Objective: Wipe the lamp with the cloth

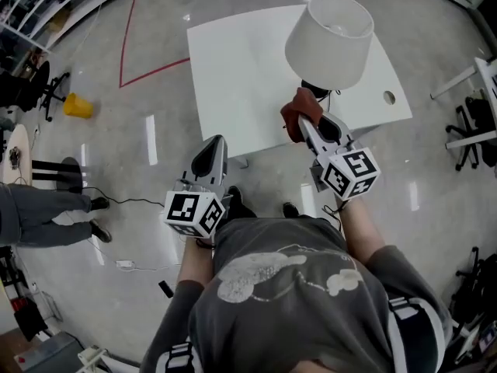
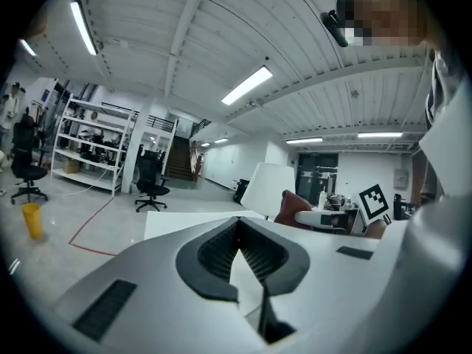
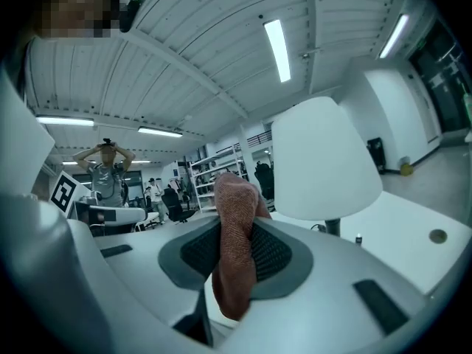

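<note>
A lamp with a white shade [image 1: 330, 37] stands at the right end of a white table [image 1: 241, 76]; its dark base [image 1: 314, 92] shows under the shade. My right gripper [image 1: 305, 120] is shut on a reddish-brown cloth [image 1: 295, 115], held just in front of and below the shade, near the base. In the right gripper view the cloth [image 3: 236, 234] sticks up between the jaws, with the shade [image 3: 324, 161] close on the right. My left gripper [image 1: 217, 142] hangs shut and holds nothing, at the table's near edge to the left. Its own view shows the lamp [image 2: 267, 189] and the cloth [image 2: 293, 205] ahead.
A round cable hole [image 1: 389, 97] sits in the table's right corner. On the floor are a yellow object [image 1: 77, 106] and a red tape line [image 1: 128, 45]. Office chairs [image 1: 43, 88] stand at the left, and a person [image 1: 39, 212] is nearby. Another chair [image 1: 470, 130] is at the right.
</note>
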A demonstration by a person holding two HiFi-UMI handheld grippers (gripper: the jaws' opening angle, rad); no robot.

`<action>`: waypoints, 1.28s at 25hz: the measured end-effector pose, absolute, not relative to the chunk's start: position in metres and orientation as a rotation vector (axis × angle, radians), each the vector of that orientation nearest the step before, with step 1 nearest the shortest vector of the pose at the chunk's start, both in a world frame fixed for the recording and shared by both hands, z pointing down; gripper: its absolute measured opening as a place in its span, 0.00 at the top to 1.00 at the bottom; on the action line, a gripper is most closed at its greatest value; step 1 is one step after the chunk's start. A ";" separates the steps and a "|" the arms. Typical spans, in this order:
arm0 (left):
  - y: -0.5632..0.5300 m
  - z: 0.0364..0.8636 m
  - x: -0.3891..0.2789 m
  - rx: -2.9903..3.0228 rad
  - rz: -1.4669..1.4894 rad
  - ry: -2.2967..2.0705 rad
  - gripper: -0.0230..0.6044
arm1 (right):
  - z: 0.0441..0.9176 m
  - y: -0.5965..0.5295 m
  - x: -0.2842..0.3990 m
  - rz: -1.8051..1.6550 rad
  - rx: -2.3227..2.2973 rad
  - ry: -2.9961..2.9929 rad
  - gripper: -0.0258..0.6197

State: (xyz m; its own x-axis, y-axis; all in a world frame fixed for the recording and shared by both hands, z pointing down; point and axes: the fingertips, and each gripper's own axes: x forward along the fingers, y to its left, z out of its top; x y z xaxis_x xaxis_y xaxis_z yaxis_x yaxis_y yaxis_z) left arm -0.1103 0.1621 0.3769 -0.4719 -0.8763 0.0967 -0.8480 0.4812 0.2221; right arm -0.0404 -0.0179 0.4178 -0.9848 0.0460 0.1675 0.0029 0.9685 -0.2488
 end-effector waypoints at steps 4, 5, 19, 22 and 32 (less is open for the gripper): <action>0.166 0.372 -0.158 1.600 -0.229 -2.457 0.95 | 0.412 -0.009 -0.072 0.369 0.117 -2.949 0.82; 0.168 0.372 -0.170 1.632 -0.234 -2.434 0.95 | 0.410 -0.007 -0.079 0.371 0.162 -2.951 0.82; 0.117 0.358 -0.238 1.972 -0.230 -2.164 0.95 | 0.401 0.001 -0.118 0.454 0.546 -2.910 0.82; 0.095 0.355 -0.232 2.011 -0.212 -2.133 0.95 | 0.394 -0.007 -0.125 0.473 0.549 -2.941 0.82; 0.054 0.346 -0.269 2.185 -0.188 -1.997 0.95 | 0.386 -0.022 -0.164 0.384 0.729 -2.893 0.82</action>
State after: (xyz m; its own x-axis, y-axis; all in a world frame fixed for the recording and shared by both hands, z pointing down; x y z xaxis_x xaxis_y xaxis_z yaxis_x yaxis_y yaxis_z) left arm -0.2690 0.0536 0.3456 0.0924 -0.9954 0.0254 -0.9732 -0.0849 0.2136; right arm -0.1636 -0.0220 0.3861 -0.8741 -0.4472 0.1895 -0.4811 0.8506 -0.2120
